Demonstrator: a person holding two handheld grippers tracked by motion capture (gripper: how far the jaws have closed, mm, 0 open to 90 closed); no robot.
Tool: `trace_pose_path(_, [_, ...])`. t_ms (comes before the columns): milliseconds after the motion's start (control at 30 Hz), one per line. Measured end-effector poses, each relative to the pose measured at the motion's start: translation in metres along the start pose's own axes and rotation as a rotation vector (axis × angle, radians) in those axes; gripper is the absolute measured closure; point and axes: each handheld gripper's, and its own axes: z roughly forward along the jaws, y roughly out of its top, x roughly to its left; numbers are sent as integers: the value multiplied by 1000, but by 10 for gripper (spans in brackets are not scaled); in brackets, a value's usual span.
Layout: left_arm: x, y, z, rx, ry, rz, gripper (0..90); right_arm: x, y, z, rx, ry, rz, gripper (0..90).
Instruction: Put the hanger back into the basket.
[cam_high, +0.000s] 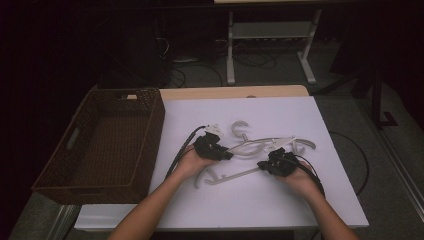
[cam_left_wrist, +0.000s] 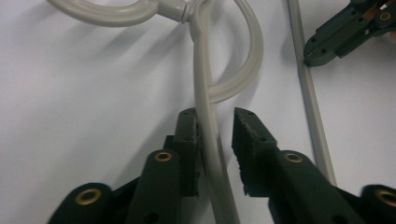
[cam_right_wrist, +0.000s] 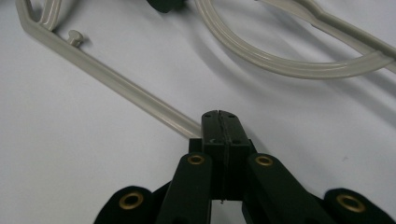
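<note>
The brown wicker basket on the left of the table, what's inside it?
The wicker basket looks empty in the high view: its woven floor shows bare. The strip of floor right behind its near wall is hidden by that wall. The plastic hangers lie outside it, on the white tabletop.

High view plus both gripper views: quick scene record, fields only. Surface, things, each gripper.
surface: white table sheet
container: brown woven basket, left of sheet, empty
items: pale grey plastic hangers, overlapping mid-sheet
left gripper: open, hanger bar between jaws, against one pad
right gripper: shut, tips beside another hanger's straight bar; grip unclear
</note>
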Motion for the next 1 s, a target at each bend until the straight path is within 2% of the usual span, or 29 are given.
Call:
trace_pose_path(267, [0, 1, -1, -3, 11, -27, 792, 1, 0, 0, 1, -2, -2, 897])
trace_pose_path(567, [1, 2, -3, -8, 38, -94, 821, 1, 1, -1, -4, -3, -11, 896])
trace_pose_path(767, [1, 3, -7, -11, 52, -87, 826, 1, 3, -10, -45, 7, -4, 889])
trace_pose_path(900, [0, 5, -13, -27, 59, -83, 827, 3, 7, -22, -104, -1, 3, 728])
trace_pose_path(967, [0, 6, -17, -25, 68, -67, 827, 4, 8, -28, -155, -5, 10, 587])
trace_pose_path(1000, [-1, 6, -19, -26, 72, -70, 828, 4, 8, -31, -187, -12, 0, 553])
